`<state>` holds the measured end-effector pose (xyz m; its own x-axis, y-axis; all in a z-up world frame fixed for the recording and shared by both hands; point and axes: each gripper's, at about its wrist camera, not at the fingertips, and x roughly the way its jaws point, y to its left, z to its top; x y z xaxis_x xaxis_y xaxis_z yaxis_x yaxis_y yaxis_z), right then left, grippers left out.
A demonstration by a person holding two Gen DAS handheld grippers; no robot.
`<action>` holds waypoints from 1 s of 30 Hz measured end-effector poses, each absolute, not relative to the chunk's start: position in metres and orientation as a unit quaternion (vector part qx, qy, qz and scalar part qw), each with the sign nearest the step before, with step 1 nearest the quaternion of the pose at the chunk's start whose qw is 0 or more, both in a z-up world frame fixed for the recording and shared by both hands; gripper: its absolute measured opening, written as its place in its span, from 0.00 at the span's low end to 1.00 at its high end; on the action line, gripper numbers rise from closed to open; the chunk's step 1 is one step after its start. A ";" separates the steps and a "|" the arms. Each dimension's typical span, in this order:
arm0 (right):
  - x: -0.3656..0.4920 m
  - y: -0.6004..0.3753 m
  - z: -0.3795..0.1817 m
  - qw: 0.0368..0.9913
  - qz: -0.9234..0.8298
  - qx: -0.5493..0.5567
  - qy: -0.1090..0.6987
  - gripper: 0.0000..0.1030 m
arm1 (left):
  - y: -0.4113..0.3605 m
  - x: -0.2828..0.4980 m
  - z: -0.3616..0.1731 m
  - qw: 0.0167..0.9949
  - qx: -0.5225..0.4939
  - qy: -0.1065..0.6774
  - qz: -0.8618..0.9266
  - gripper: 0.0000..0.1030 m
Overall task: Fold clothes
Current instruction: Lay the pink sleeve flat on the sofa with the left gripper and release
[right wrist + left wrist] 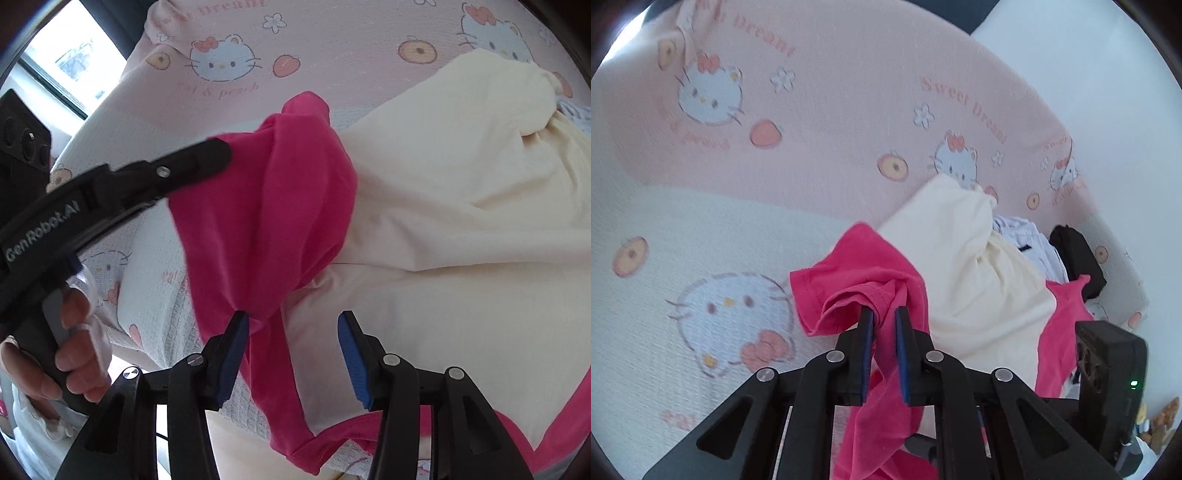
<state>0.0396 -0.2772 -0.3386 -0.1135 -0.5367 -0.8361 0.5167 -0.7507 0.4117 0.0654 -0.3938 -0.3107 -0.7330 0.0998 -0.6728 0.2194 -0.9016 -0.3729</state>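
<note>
Laundry day on the cartoon-cat bedspread [820, 122]: we had the left gripper [884, 314] pinched tight on a bunched edge of the pink garment [849, 273], lifting it clear, while our right gripper [293, 325] stood half open with pink cloth brushing one pad, gripping nothing. Next, we judged, the right must catch a second edge to spread it. A cream garment [443, 206] crowded alongside, likely to snag.
</note>
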 end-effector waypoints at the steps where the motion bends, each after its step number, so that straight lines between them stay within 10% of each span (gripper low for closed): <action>1: 0.039 -0.278 -0.340 0.352 -0.745 0.567 -0.010 0.48 | -0.397 0.069 -0.307 0.040 0.358 0.219 -0.907 0.09; 21: 0.037 -0.283 -0.348 0.301 -0.739 0.602 0.005 0.48 | -0.507 0.173 -0.317 0.245 0.339 0.252 -0.872 0.07; 30: 0.029 -0.267 -0.352 0.297 -0.729 0.614 -0.050 0.48 | -0.506 0.194 -0.344 0.190 0.359 0.374 -0.833 0.11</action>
